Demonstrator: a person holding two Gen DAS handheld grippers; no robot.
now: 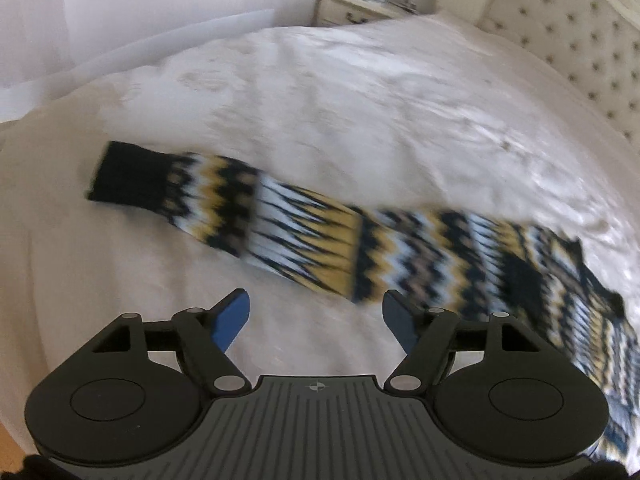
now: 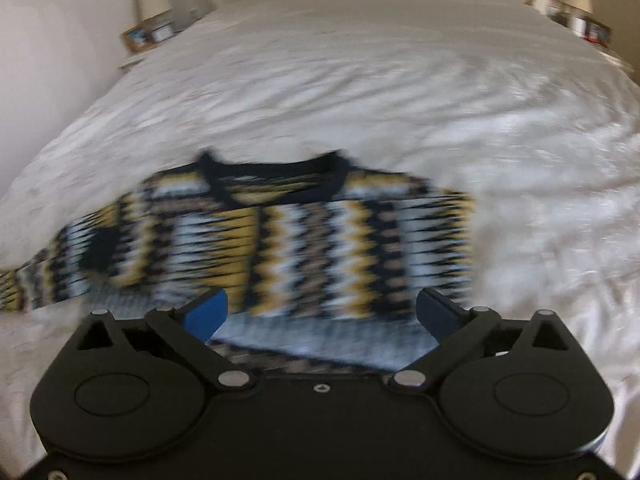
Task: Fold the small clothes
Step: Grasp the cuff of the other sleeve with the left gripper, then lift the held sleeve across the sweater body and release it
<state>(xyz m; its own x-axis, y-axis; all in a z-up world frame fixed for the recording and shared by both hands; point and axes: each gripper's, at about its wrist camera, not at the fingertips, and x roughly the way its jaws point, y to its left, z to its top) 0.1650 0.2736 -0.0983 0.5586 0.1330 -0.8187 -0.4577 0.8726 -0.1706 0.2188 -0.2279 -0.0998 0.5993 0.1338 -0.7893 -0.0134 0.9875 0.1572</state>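
A small sweater (image 2: 280,236) lies flat on a big white bed (image 2: 400,80). It has zigzag stripes in yellow, white, black and brown, and a dark neck band at the top.

In the left view, one long sleeve (image 1: 224,204) stretches out to the left across the bed. Its black cuff (image 1: 128,172) is at the far end. The left gripper (image 1: 316,320) is above the bed, just near the sleeve. Its blue jaws are apart and nothing is between them.

In the right view, the right gripper (image 2: 322,316) is over the bottom edge of the sweater. Its jaws are very wide and they hold nothing. The sweater shows in the gap between them, but the pads do not press on it.

Both pictures are blurry. A nightstand (image 1: 352,10) stands beside the bed, and a padded headboard (image 1: 580,40) is at its far end.
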